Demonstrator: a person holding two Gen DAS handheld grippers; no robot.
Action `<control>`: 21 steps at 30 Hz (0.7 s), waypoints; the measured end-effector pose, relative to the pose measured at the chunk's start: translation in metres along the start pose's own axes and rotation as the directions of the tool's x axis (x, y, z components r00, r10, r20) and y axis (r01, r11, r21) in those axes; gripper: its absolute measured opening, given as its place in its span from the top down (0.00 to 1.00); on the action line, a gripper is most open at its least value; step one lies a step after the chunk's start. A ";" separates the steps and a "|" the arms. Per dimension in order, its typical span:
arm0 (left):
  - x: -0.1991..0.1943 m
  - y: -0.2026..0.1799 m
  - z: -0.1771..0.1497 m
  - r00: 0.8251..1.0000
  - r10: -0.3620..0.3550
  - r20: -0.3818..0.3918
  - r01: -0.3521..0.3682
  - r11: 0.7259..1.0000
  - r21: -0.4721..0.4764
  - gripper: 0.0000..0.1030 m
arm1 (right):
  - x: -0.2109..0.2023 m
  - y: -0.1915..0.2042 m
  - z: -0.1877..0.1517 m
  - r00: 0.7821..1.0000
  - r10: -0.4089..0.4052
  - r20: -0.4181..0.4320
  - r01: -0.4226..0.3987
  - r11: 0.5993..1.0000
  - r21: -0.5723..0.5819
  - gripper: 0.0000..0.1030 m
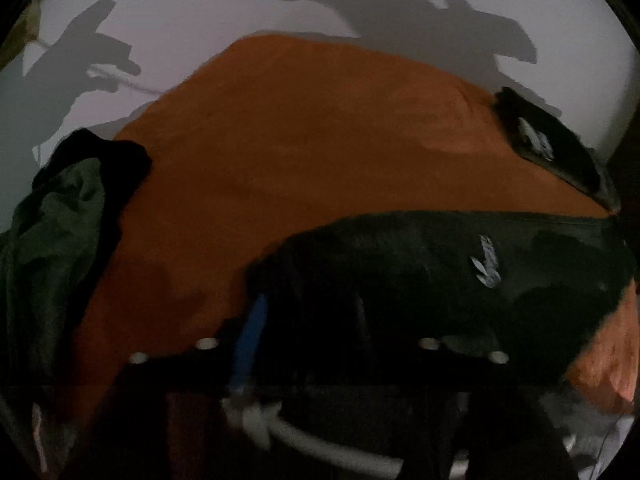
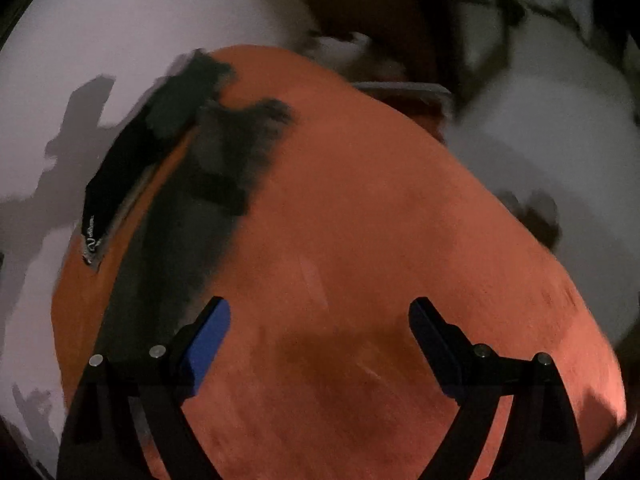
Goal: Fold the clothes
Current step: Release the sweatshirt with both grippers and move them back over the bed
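Observation:
A large orange cloth (image 1: 280, 140) lies spread flat on a white surface (image 1: 180, 20). A black garment (image 1: 440, 272) with a small white logo covers the near part of it and drapes over my left gripper (image 1: 316, 320). One blue pad (image 1: 252, 340) shows; the other finger is hidden under the black fabric. The finger mounts stand apart, so the jaws are open. In the right wrist view my right gripper (image 2: 320, 320) hangs wide open above the orange cloth (image 2: 380, 220), with nothing between its blue pads (image 2: 208, 336). The black garment (image 2: 180, 200) lies to its upper left.
A crumpled dark green garment (image 1: 60, 220) sits at the orange cloth's left edge. A second black piece with a white logo (image 1: 552, 148) lies at its far right corner, also seen as a black strip (image 2: 116, 184). Blurred brown and white shapes (image 2: 520, 80) fill the right wrist view's top right.

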State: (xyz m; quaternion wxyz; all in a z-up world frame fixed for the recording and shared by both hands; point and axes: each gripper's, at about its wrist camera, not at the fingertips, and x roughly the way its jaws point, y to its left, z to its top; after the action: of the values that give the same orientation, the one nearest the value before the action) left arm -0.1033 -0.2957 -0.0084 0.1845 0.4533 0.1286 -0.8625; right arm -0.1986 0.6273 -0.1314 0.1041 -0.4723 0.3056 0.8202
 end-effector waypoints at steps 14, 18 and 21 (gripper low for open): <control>-0.060 0.127 -0.137 0.975 -0.164 -0.148 0.101 0.927 -0.360 0.41 | -0.121 -0.038 -0.059 0.997 0.074 -0.015 -0.074 0.997 -0.005 0.12; -0.069 0.144 -0.181 0.967 -0.187 -0.172 0.109 0.916 -0.386 0.41 | -0.149 -0.090 -0.090 0.999 0.047 -0.011 -0.047 0.999 0.004 0.12; -0.069 0.149 -0.200 0.960 -0.222 -0.172 0.136 0.904 -0.405 0.41 | -0.165 -0.129 -0.122 1.000 0.003 0.007 -0.003 1.000 0.023 0.12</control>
State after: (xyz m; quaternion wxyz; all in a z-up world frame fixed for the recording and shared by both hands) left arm 0.1447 -0.3380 -0.0705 0.1756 0.4837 0.3577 -0.7792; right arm 0.0353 0.6757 -0.0893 0.1092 -0.4679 0.3156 0.8183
